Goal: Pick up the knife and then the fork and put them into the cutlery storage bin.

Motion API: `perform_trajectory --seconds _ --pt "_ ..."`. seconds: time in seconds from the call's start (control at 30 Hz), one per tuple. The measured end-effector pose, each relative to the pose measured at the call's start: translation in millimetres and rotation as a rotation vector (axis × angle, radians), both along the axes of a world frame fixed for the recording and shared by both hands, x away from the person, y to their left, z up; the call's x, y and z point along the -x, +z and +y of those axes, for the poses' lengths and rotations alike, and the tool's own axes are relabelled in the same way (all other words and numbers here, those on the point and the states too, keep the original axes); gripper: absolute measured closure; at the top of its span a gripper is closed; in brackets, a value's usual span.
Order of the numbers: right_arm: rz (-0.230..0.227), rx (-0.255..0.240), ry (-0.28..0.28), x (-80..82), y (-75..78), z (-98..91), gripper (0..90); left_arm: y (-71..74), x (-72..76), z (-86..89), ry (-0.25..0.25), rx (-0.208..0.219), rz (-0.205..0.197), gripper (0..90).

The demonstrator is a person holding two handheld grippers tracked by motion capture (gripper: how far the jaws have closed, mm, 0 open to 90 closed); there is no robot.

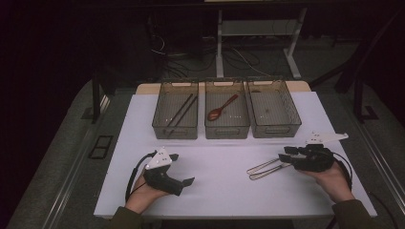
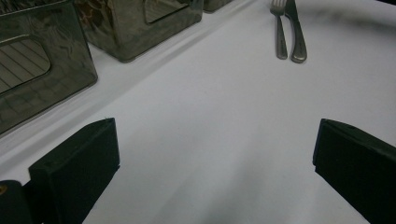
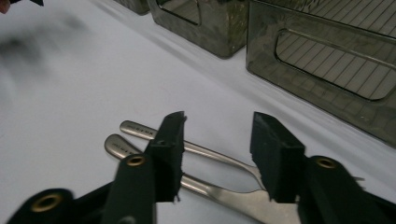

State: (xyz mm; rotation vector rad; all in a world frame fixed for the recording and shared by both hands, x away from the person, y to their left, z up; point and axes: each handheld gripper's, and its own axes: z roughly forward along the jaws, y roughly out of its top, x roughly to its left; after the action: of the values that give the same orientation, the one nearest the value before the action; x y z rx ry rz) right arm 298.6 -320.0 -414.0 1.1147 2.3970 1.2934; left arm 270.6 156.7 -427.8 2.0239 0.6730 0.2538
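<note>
Step looks like pickup of cutlery for sorting; right gripper w/ jaws half-narrowed astride fork & knife, pads not pressing; both lie at 4 o'clock on white cloth. Next prob: pinch one slim, slick steel handle, carry to empty ribbed smoky bin at 1 o'clock. Left gripper wide, idle.

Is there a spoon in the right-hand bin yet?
No: in the high view the right bin shows a bare floor, while the brown spoon lies in the middle bin.
</note>
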Motion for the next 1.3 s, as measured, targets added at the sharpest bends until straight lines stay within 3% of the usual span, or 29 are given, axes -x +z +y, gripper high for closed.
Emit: perform_trajectory --seconds 0.4,0.9,1.3 --pt "0.055 0.074 0.0 -16.7 -4.1 -1.2 88.5 -0.9 -1.6 -0.7 0.001 0.005 0.011 0.0" --pt "0.129 0.159 -0.011 -25.3 -16.3 -6.0 88.9 -3.7 -2.6 -0.9 -0.002 0.007 0.023 0.0" --pt "0.167 0.205 0.033 -26.7 -24.4 2.9 88.8 -4.8 -2.5 -0.1 0.0 0.011 0.029 0.0"
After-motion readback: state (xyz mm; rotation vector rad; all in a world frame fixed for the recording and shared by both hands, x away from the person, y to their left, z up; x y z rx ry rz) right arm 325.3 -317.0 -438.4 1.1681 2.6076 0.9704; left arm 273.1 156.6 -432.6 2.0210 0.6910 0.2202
